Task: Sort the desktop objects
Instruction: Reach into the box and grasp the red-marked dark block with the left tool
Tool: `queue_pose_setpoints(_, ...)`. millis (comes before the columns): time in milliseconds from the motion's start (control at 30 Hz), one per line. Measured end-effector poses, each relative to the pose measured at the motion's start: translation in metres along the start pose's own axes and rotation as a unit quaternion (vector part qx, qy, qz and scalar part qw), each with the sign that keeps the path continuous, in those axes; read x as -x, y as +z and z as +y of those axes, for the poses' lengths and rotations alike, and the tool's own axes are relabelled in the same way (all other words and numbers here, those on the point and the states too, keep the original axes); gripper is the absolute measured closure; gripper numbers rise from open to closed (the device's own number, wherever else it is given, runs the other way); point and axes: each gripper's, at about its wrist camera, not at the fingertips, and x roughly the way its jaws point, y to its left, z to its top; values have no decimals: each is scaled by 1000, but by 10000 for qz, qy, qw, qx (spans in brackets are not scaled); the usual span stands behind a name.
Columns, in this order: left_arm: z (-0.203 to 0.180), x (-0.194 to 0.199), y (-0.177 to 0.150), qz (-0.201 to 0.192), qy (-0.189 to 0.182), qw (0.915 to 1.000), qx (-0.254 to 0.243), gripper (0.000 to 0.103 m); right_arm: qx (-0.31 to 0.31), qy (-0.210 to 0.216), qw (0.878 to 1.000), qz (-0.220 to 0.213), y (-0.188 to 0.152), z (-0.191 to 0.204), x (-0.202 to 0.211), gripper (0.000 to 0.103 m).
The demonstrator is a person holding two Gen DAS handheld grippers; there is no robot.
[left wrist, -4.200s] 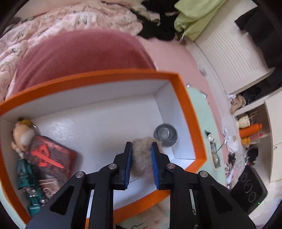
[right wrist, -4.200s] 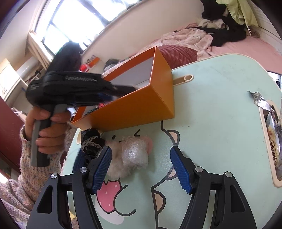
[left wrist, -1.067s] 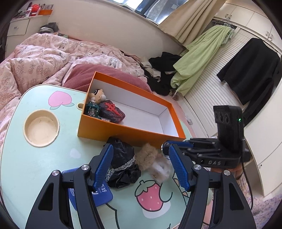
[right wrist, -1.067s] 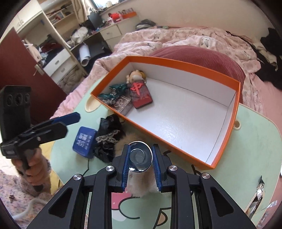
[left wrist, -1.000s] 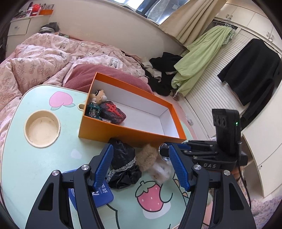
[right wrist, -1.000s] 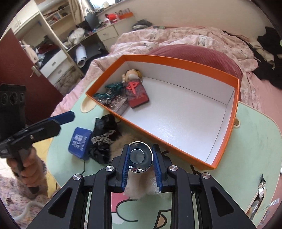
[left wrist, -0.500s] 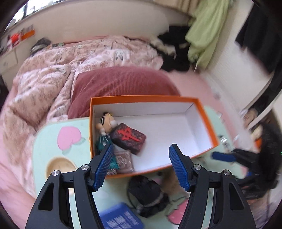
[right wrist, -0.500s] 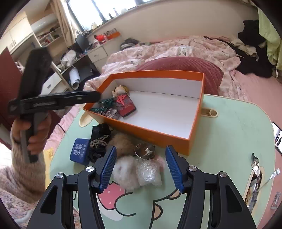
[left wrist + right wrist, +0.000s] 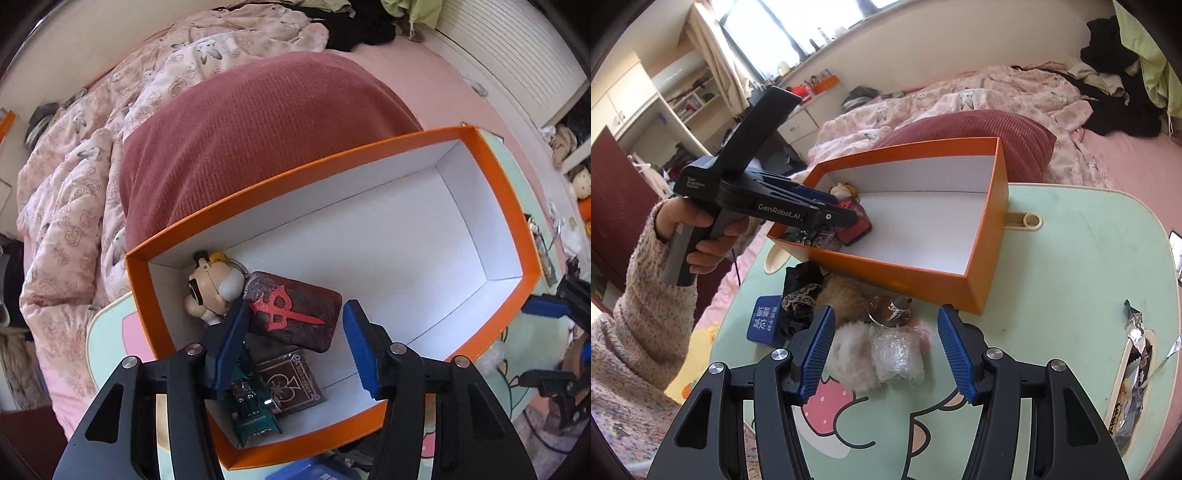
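Note:
An orange box (image 9: 511, 206) with a white inside stands on the mint table; it also shows in the right wrist view (image 9: 988, 236). In its left end lie a doll keychain (image 9: 208, 291), a dark red case (image 9: 295, 317), a card tin (image 9: 291, 384) and a green toy (image 9: 251, 413). My left gripper (image 9: 295, 350) is open and empty, hovering over these items. My right gripper (image 9: 886, 354) is open and empty above a silver cup (image 9: 890, 310), a bubble-wrap bundle (image 9: 895, 356), a white fluffy piece (image 9: 851, 354), a tan fluffy piece (image 9: 842, 295), black lace fabric (image 9: 801, 295) and a blue box (image 9: 762, 319).
A red cushion (image 9: 258, 122) and pink bedding (image 9: 74, 184) lie behind the box. Foil wrappers (image 9: 1134, 365) sit at the table's right edge. A cream loop (image 9: 1027, 221) sticks out of the table behind the box. The left gripper (image 9: 827, 216) appears over the box's left end.
My right gripper has let go of the silver cup, which now sits on the table before the box. My left gripper has moved forward and down over the box's left end.

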Motion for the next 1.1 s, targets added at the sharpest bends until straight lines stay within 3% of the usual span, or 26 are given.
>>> queue_pose_setpoints(67,-6,-1,1,38,29,10000,-73,39,-40,38,10000,-5,0,-2,-1,46)
queue_pose_setpoints(167,-18,-2,2,6,99,9998,-175,38,-78,64,9999,-18,-1,-3,-2,46)
queue_pose_setpoints(300,-26,3,0,-138,-558,9982,-196,38,-131,115,9998,-2,-2,-3,-4,46)
queue_pose_setpoints(400,-18,2,3,-242,-428,9988,1,38,-126,97,9999,8,-3,-3,-4,46)
queue_pose_setpoints(533,-8,3,2,-66,-455,9983,368,37,-185,144,9997,-31,-5,-5,-2,46)
queue_pose_setpoints(633,-6,7,1,-131,-184,9984,517,37,-196,141,9997,-32,-5,-6,-3,46)
queue_pose_setpoints(700,2,6,3,-156,-256,9973,676,37,-205,152,9997,-25,-5,-5,-3,46)
queue_pose_setpoints(867,-1,-15,1,404,-181,9971,626,37,-213,191,9996,-35,-6,-5,-4,46)
queue_pose_setpoints(967,-5,-20,7,343,110,9973,637,37,-245,221,9994,-44,-6,-4,-4,46)
queue_pose_setpoints(1067,-7,-25,16,353,-221,9965,730,40,-247,219,9994,-40,-6,-3,-5,46)
queue_pose_setpoints(1100,-10,-26,16,337,-176,9969,688,41,-244,212,9995,-30,-7,-3,-6,46)
